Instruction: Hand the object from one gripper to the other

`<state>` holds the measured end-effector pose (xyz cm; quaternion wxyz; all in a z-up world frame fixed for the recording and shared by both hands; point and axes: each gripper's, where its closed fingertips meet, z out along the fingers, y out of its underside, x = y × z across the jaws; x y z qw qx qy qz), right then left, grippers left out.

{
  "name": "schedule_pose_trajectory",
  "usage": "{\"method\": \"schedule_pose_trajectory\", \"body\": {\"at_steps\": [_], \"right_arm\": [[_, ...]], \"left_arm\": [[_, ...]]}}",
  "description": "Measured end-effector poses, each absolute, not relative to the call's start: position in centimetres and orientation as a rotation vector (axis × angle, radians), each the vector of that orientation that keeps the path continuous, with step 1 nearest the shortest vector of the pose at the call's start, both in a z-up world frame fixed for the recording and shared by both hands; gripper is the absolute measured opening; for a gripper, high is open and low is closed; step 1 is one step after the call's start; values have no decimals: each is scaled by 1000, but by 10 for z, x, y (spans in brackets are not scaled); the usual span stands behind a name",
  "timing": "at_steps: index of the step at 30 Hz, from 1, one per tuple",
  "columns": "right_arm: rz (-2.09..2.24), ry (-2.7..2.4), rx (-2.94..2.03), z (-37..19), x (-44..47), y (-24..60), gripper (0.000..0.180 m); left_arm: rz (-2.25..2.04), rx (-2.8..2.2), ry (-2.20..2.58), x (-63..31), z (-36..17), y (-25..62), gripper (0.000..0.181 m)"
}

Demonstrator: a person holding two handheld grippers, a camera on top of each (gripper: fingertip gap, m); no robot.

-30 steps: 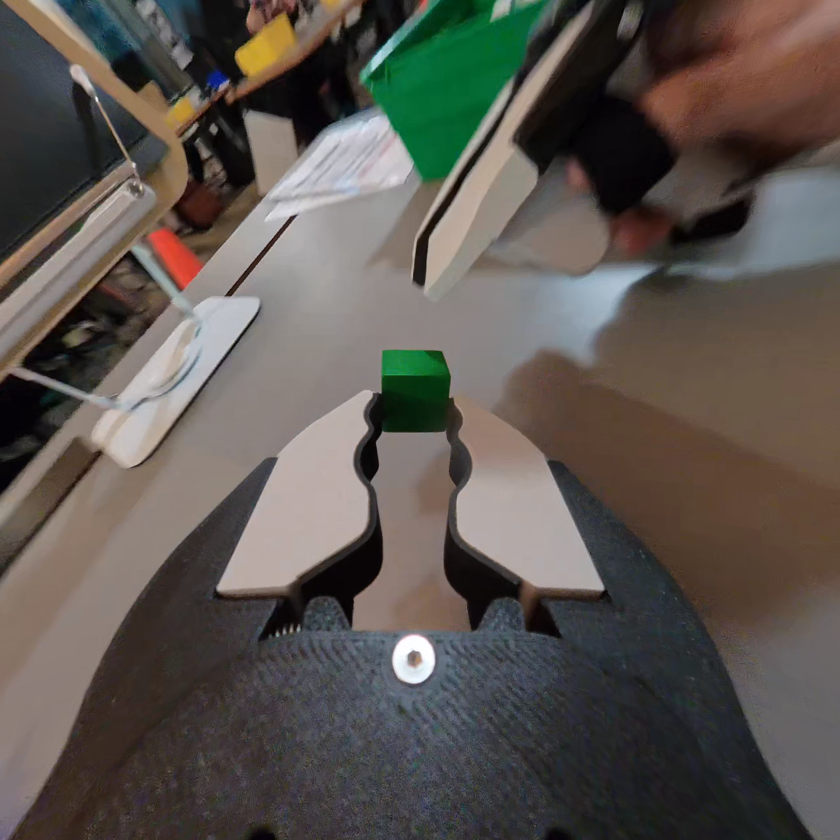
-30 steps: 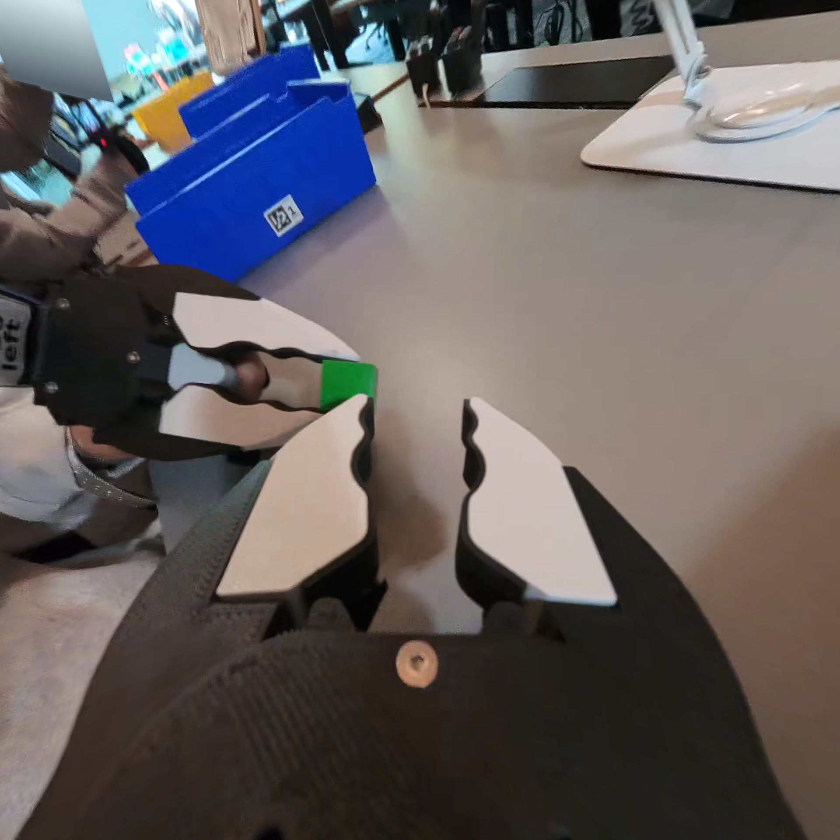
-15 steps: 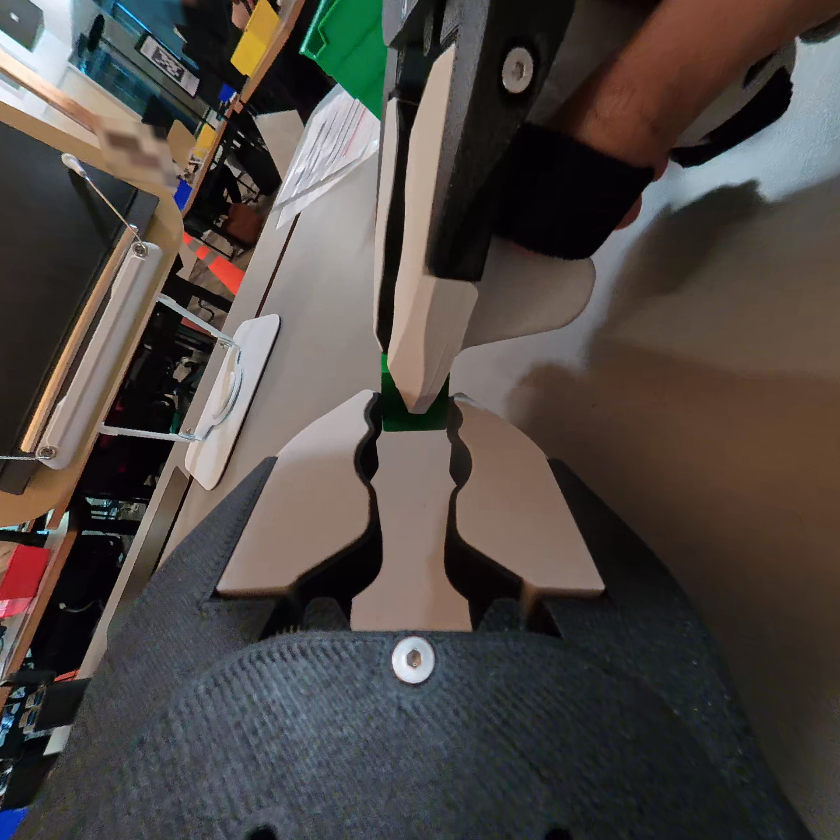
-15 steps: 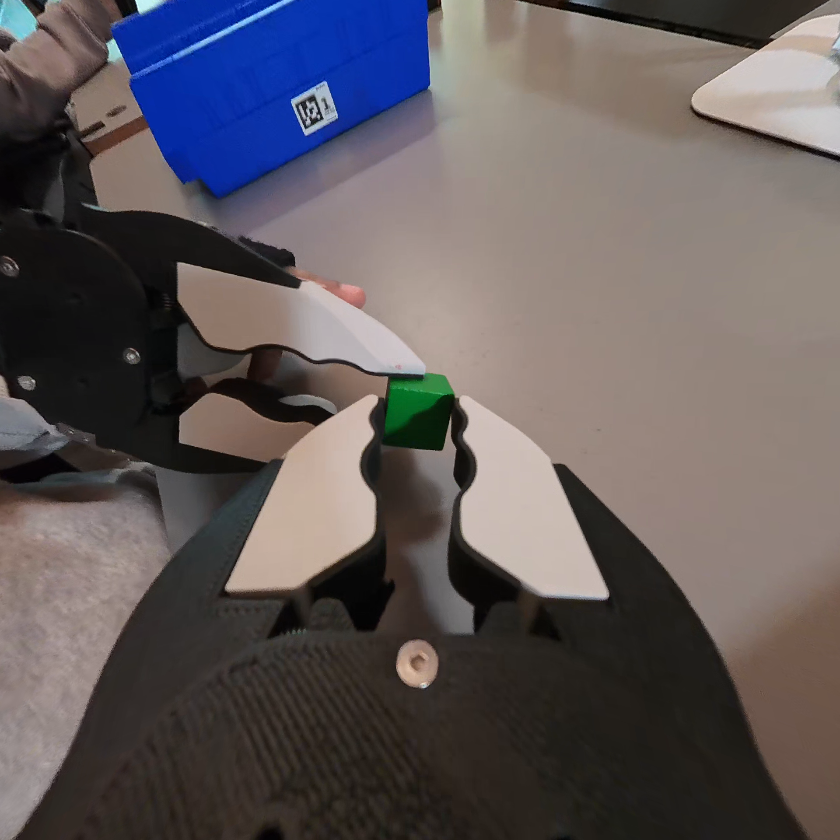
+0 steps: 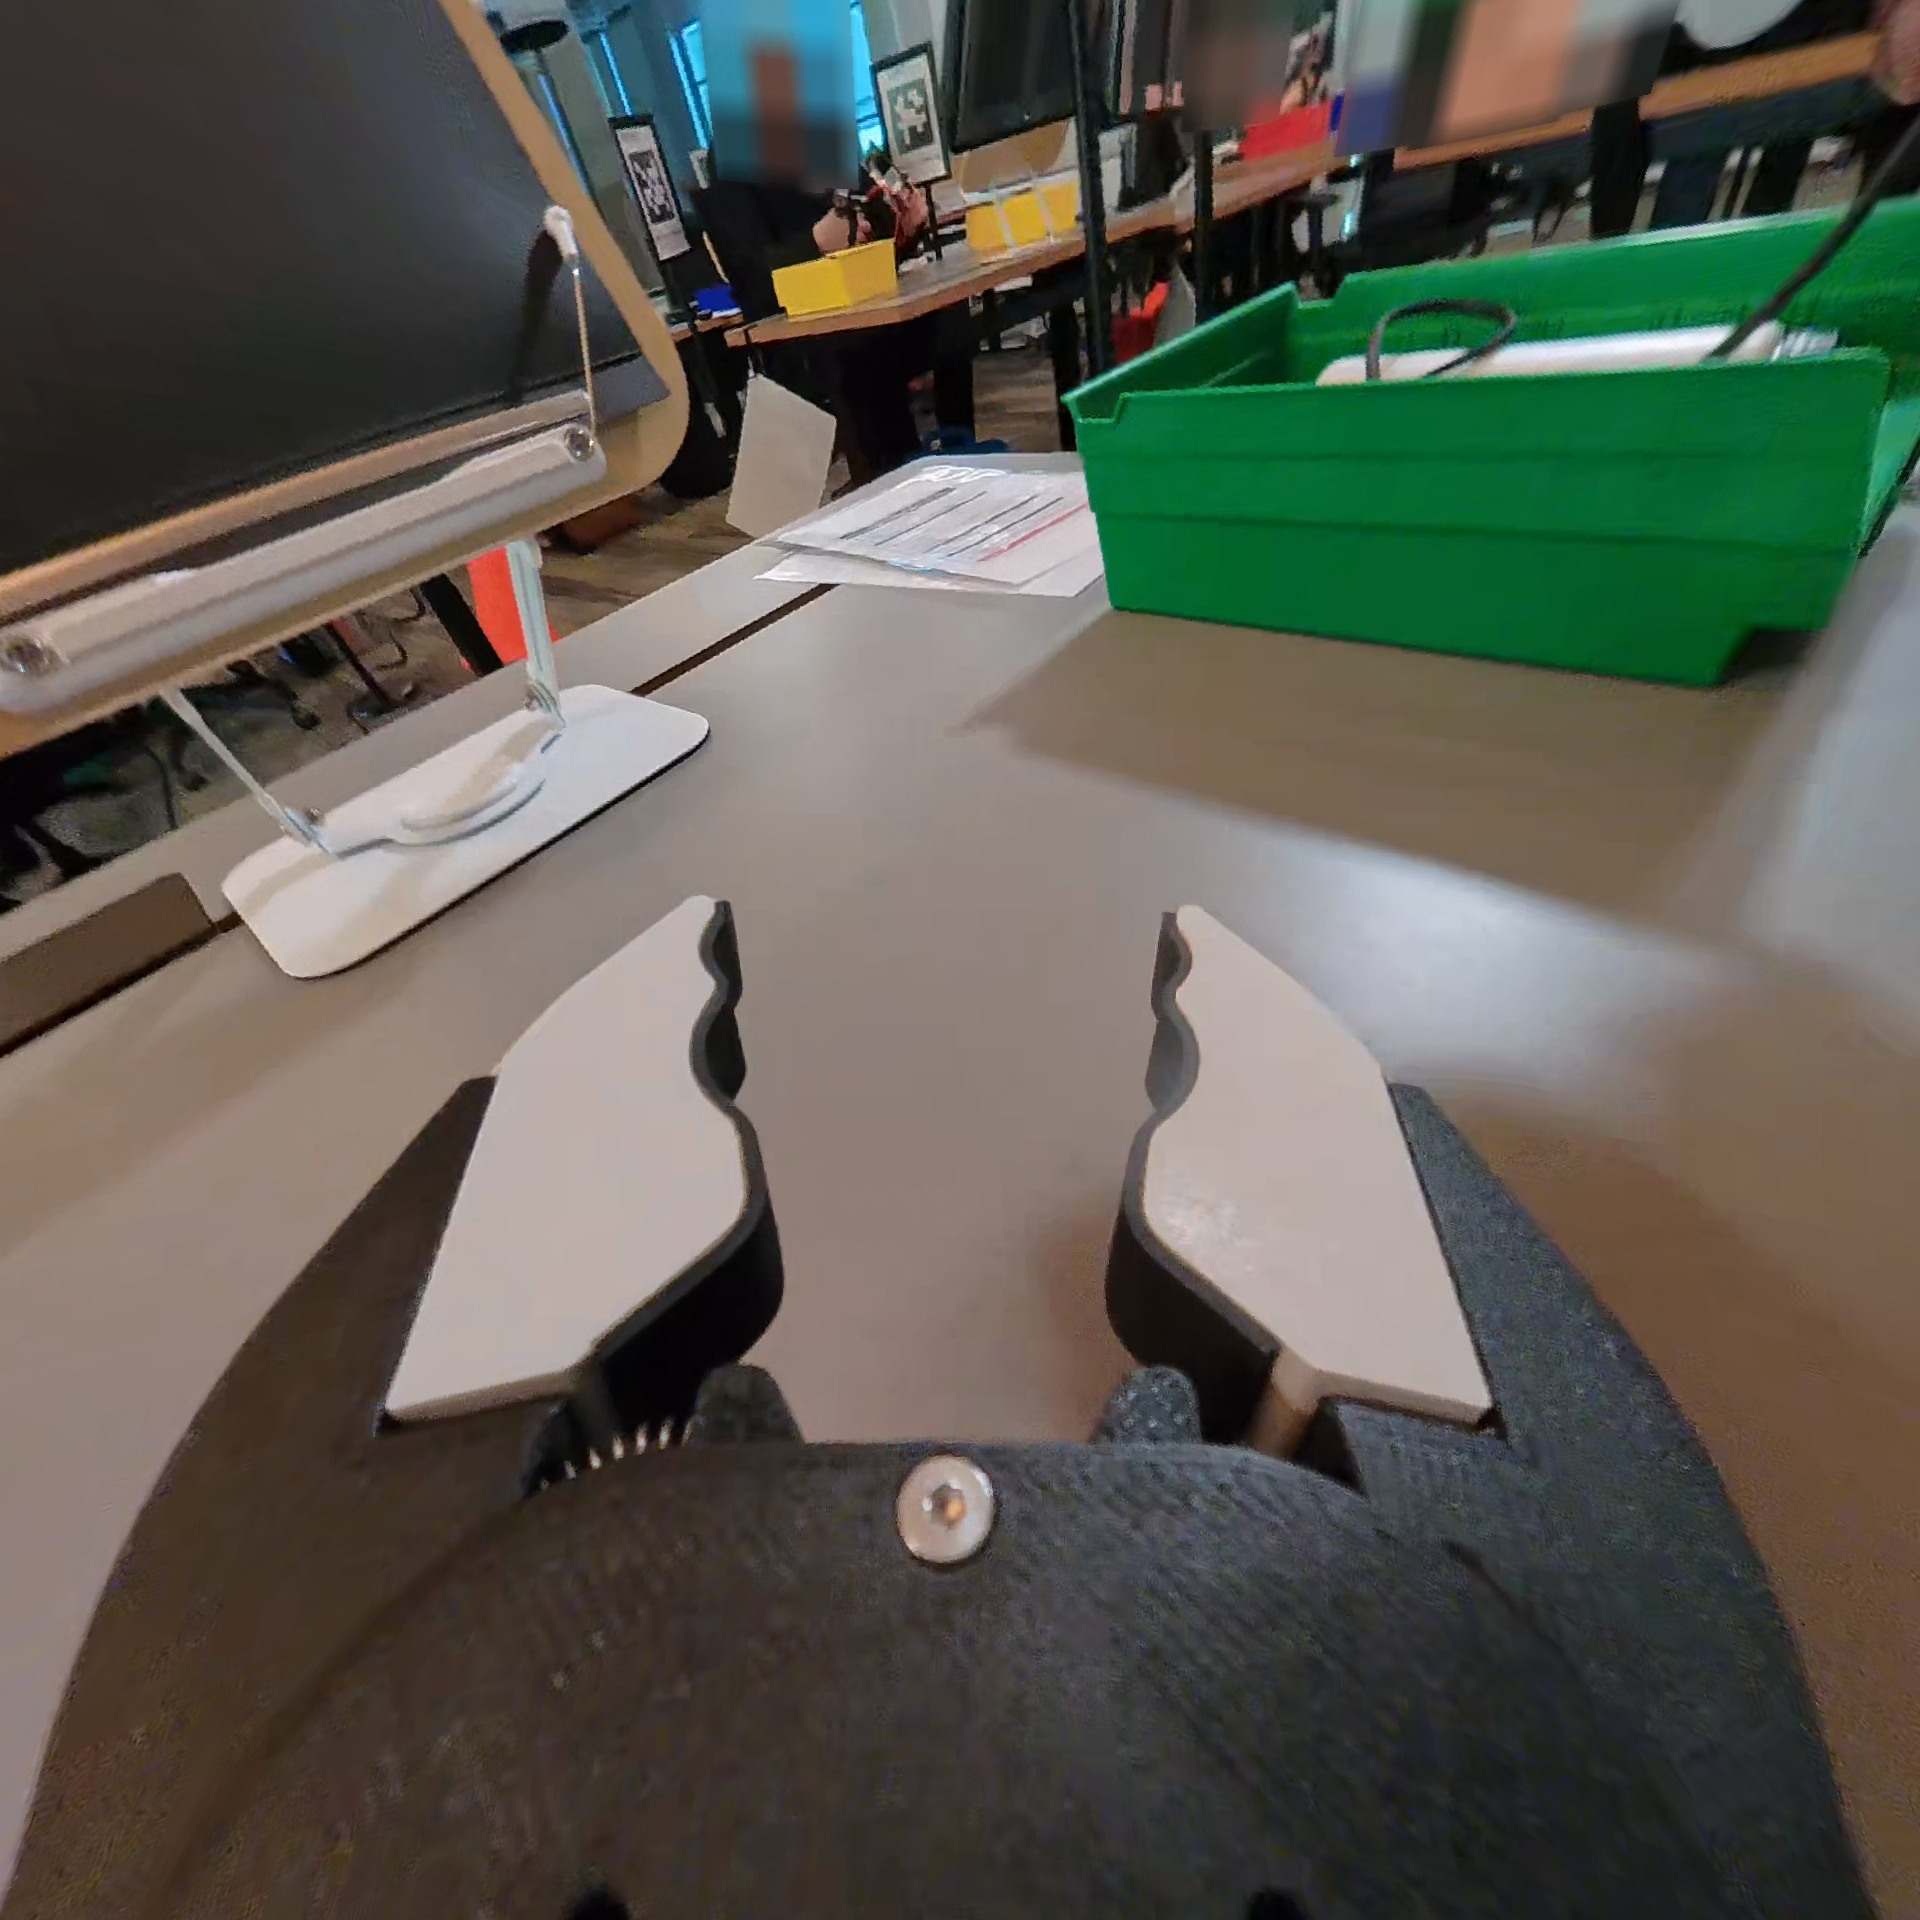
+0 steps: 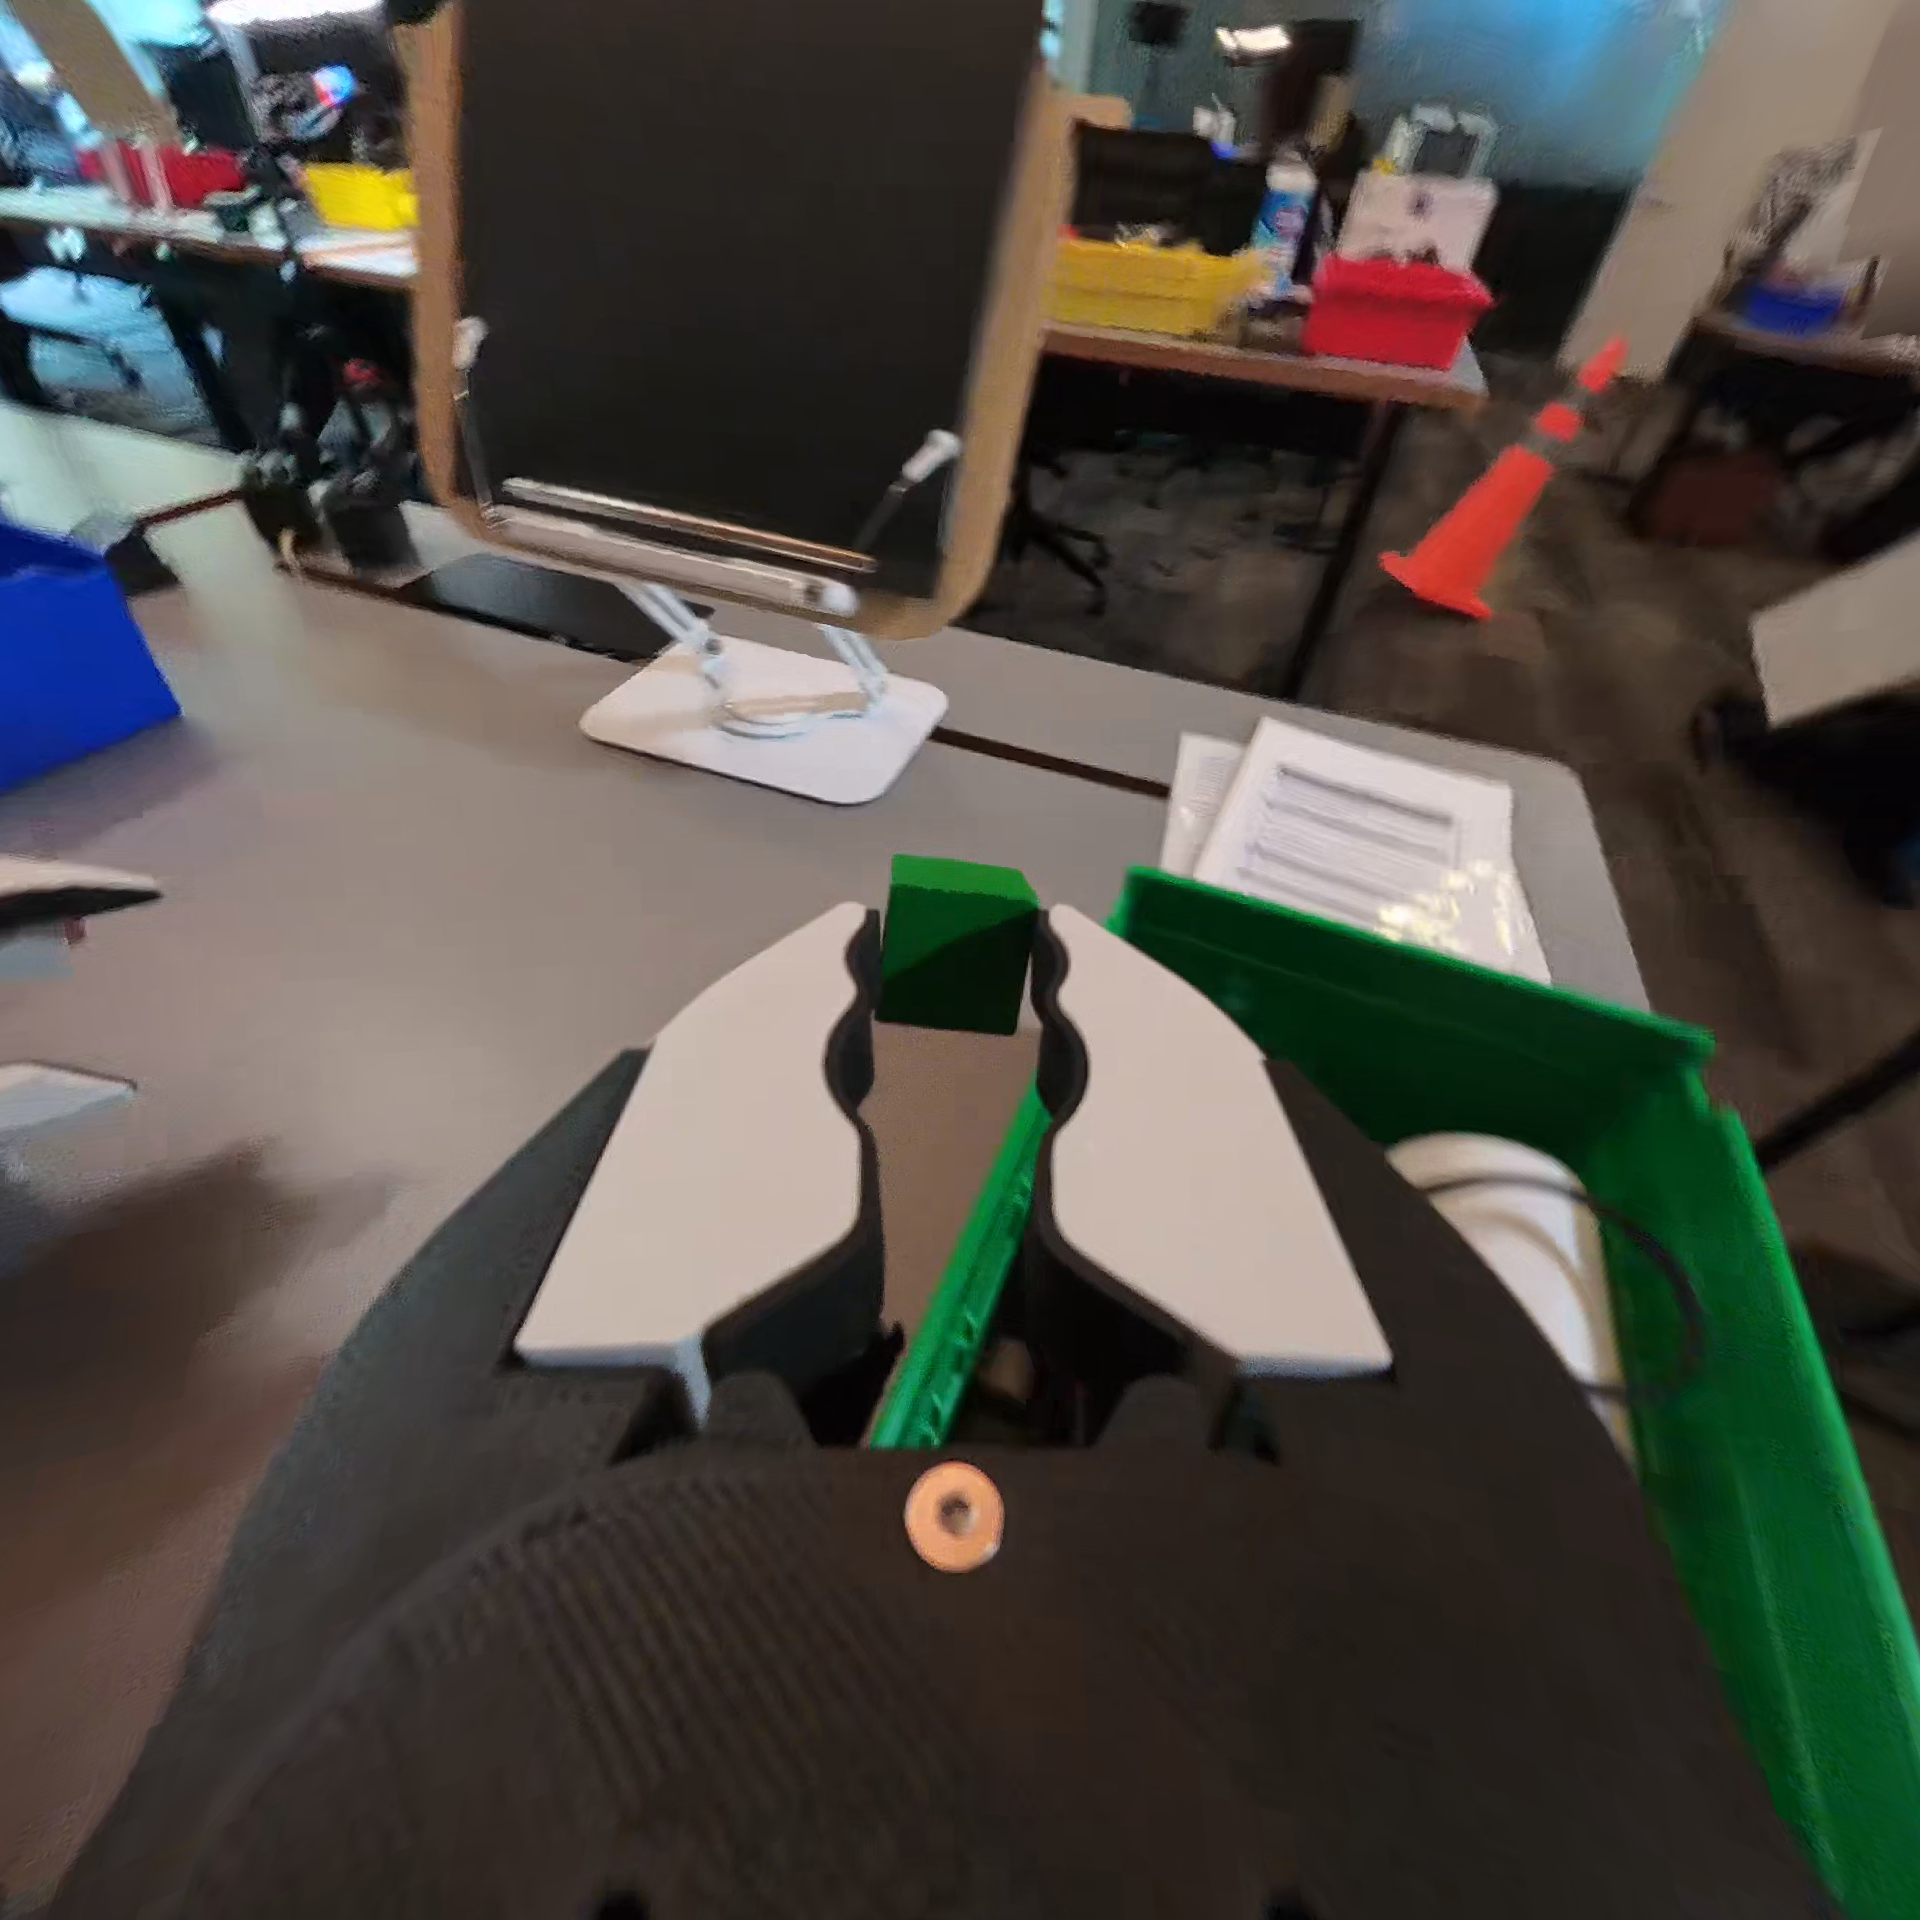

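Observation:
A small green cube (image 6: 956, 951) sits clamped between the tips of my right gripper (image 6: 954, 935), held above the grey table near the left wall of a green bin (image 6: 1455, 1049). My left gripper (image 5: 945, 925) is open wide and empty, low over the grey table (image 5: 935, 831); the cube does not show in the left wrist view. The tips of the left gripper's white fingers (image 6: 62, 894) show at the left edge of the right wrist view, well apart from the cube.
A dark tablet on a white stand (image 6: 769, 727) stands at the table's far side, also in the left wrist view (image 5: 468, 810). The green bin (image 5: 1486, 509) holds a white object with a cable. Papers (image 6: 1351, 821) lie beyond it. A blue bin (image 6: 62, 675) is at left. My right fingertips sit around 30 centimetres from my left ones.
The left gripper has let go of the cube and opened wide. The right gripper, shut on the cube, has carried it away to the right, over by the green bin. Both grippers have separated.

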<state>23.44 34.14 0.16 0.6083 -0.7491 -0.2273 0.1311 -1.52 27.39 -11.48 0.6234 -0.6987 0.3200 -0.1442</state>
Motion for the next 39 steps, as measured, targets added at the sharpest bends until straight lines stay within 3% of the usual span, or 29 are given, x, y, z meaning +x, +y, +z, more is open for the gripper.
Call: {"method": "schedule_pose_trajectory", "body": {"at_steps": [6,10,27,33,39], "right_arm": [[116,-292,-1953,-46,351,362,29],[236,-155,-1990,-70,379,366,29],[71,-313,-2306,-61,403,319,28],[55,-362,-2035,-53,384,361,28],[109,-411,-2122,-81,361,421,34]], "left_arm": [[-482,-1652,629,-20,-116,278,72],[-585,-1662,549,-25,-113,280,69],[-670,-1673,568,-19,-115,277,68],[-672,-1675,559,-18,-115,278,67],[-721,-1661,524,-15,-108,276,67]]}}
